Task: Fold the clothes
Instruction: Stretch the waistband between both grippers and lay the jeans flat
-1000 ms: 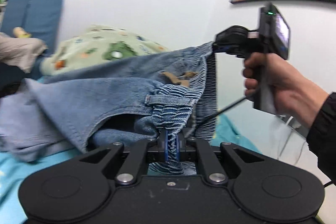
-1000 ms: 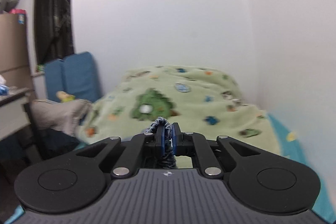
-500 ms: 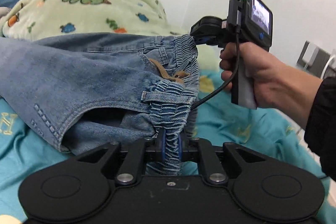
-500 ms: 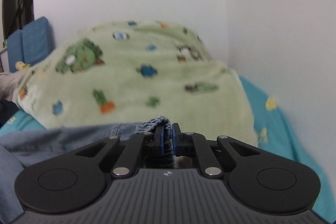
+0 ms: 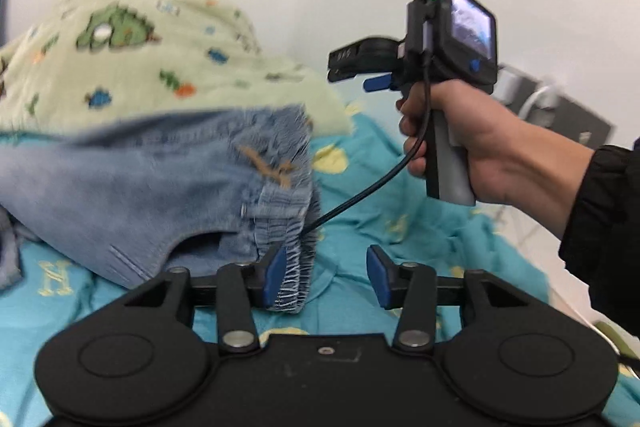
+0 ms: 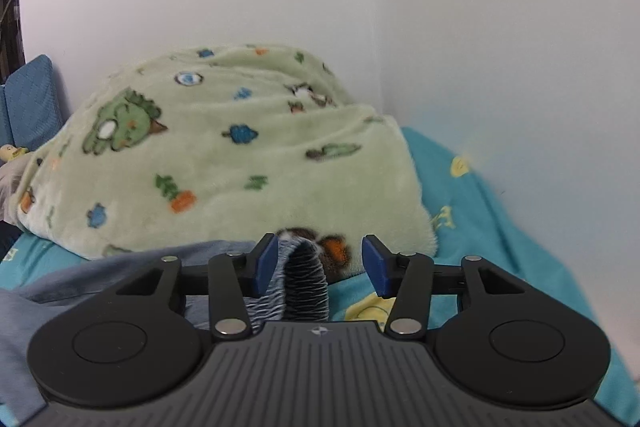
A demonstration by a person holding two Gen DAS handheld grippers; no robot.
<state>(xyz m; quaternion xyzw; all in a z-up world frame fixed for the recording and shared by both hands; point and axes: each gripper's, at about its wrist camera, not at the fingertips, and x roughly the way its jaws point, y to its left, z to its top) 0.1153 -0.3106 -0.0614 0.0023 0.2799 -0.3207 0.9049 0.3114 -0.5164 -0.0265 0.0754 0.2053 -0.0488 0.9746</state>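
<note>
Blue denim trousers (image 5: 132,183) with a gathered elastic waistband (image 5: 288,251) lie on the teal bedsheet (image 5: 400,239). My left gripper (image 5: 326,277) is low over the sheet, its jaws opening; the waistband hangs against the left pad only. In the right wrist view my right gripper (image 6: 320,261) is opening too, a fold of waistband (image 6: 304,279) standing loose between its blue pads. A hand holds the right gripper (image 5: 352,65) above the sheet, apart from the trousers, in the left wrist view.
A pale green fleece blanket (image 6: 224,155) with cartoon prints is heaped at the head of the bed against the white walls. A blue cushion (image 6: 28,103) stands at the far left. A black sleeve (image 5: 600,227) reaches in from the right.
Both grippers came down to the bed with the trousers and their jaws parted, letting go of the waistband. The trousers dropped onto the sheet; the right gripper now stands clear of them.
</note>
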